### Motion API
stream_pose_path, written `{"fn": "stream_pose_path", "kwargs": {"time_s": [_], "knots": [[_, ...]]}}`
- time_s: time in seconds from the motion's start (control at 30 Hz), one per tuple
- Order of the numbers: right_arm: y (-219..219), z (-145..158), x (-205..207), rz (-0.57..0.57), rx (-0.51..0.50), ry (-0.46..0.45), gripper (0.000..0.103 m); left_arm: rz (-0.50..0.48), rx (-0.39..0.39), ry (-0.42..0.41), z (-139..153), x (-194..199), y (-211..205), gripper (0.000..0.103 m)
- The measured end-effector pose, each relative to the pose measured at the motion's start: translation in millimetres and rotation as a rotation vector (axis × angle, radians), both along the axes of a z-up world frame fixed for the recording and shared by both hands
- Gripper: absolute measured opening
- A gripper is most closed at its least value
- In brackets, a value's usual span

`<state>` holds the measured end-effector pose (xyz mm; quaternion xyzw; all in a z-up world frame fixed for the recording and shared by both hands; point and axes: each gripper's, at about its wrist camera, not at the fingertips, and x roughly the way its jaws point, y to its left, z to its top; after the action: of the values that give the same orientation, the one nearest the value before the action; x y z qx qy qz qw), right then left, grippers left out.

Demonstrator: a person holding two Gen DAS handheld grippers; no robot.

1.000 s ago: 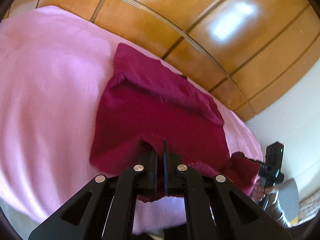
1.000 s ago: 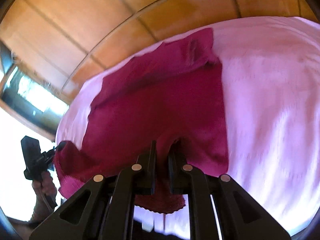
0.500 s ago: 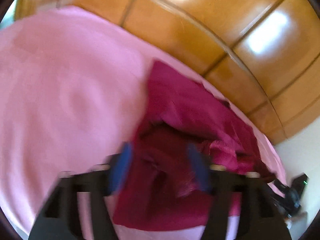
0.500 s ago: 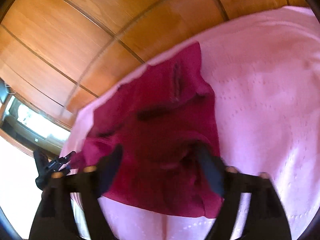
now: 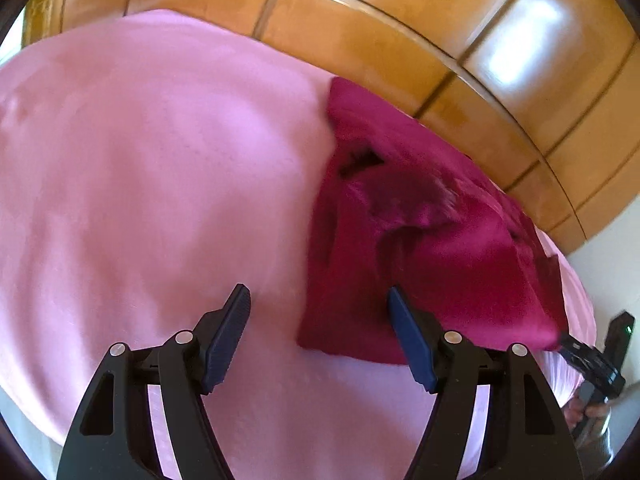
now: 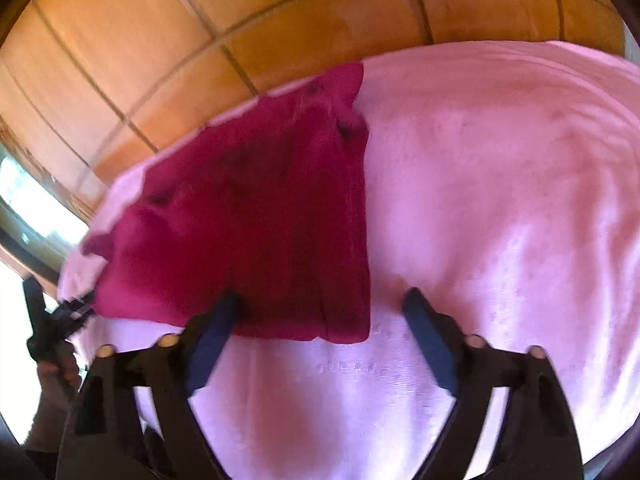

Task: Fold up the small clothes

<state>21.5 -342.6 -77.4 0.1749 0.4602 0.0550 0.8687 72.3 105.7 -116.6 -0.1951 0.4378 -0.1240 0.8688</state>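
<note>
A magenta garment (image 5: 420,240) lies folded over on the pink blanket (image 5: 140,160), near the bed's far edge. My left gripper (image 5: 318,294) hangs open above the garment's near left corner, and its blue pads (image 5: 224,340) touch no cloth. In the right wrist view the same garment (image 6: 248,220) lies left of centre. My right gripper (image 6: 322,296) is over the garment's near right corner. Its jaws are closing while still wide apart. The cloth's corner lies below the gap, and the pads (image 6: 432,340) do not press on it.
A wood-panelled wall (image 5: 400,20) rises just behind the bed. A bright window (image 6: 24,200) is at the far left of the right wrist view. The person's hand (image 6: 52,376) with the other gripper shows at the bed's edge. Bare blanket (image 6: 500,200) spreads right of the garment.
Both grippers were shut on the garment's near hem. They carried it forward over the rest, let go and opened. The garment now lies doubled, and both grippers have drawn back.
</note>
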Motion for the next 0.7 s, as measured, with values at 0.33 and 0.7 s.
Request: {"fn": "stream_pose_path", "kwargs": {"time_s": [0.33, 0.7], "knots": [[22.0, 4.3, 16.4, 0.057, -0.044, -0.022, 0.027, -0.076, 0.165, -0.042, 14.7, -5.0, -35.0, 0.017], [11.2, 15.1, -2.8, 0.054, -0.007, -0.007, 0.025, -0.114, 0.193, -0.077, 25.9, -52.3, -39.5, 0.016]]}}
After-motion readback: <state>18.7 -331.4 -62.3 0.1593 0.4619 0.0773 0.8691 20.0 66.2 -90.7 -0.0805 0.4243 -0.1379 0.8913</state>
